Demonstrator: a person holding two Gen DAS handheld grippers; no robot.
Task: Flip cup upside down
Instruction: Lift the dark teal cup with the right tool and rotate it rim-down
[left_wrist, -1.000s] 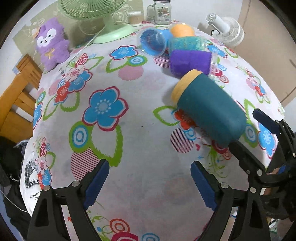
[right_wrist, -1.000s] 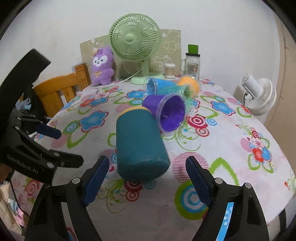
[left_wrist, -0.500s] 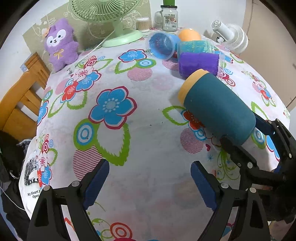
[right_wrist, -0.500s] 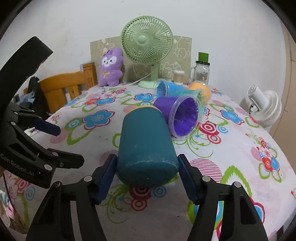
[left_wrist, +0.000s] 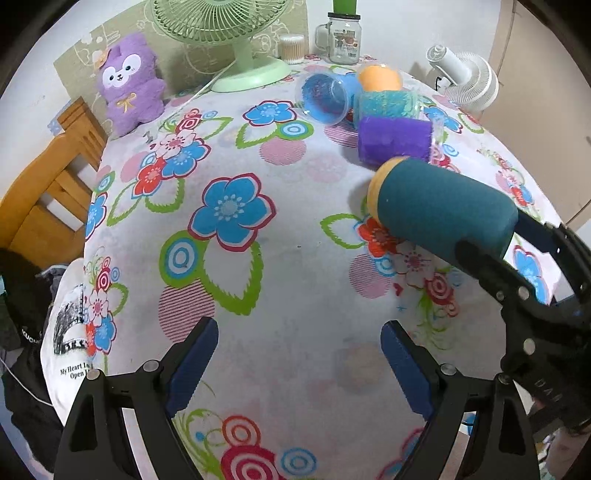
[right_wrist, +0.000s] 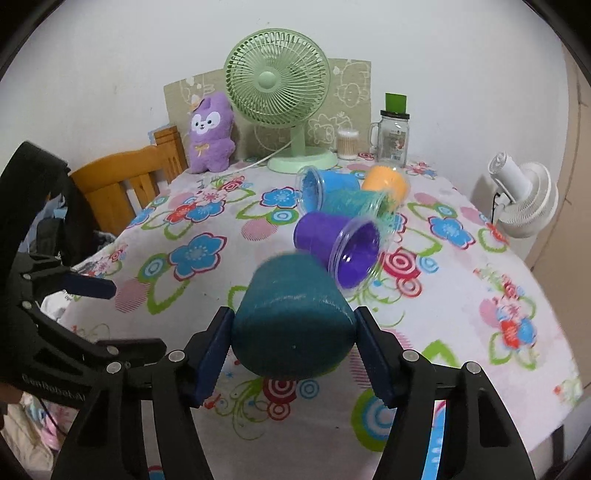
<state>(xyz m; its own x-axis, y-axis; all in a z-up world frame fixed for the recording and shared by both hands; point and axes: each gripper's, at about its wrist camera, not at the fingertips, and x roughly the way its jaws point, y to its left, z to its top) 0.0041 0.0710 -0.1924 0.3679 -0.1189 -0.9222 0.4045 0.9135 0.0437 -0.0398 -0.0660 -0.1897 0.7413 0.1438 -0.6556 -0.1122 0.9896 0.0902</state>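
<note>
Lifted since half a second ago, the teal cup (right_wrist: 291, 325) now hangs tilted above the floral tablecloth (left_wrist: 295, 277), its yellow-rimmed end pointing away.

Right gripper (right_wrist: 293, 343) clamps the cup's matte, felt-like cylinder between blue pads; left gripper (left_wrist: 299, 354) gapes wide, holding nothing. Beyond lie a purple cup (right_wrist: 338, 247), a blue cup (left_wrist: 325, 96) and an orange cup (left_wrist: 380, 75), on their sides. The teal cup's far end is blurred in the right view.
</note>
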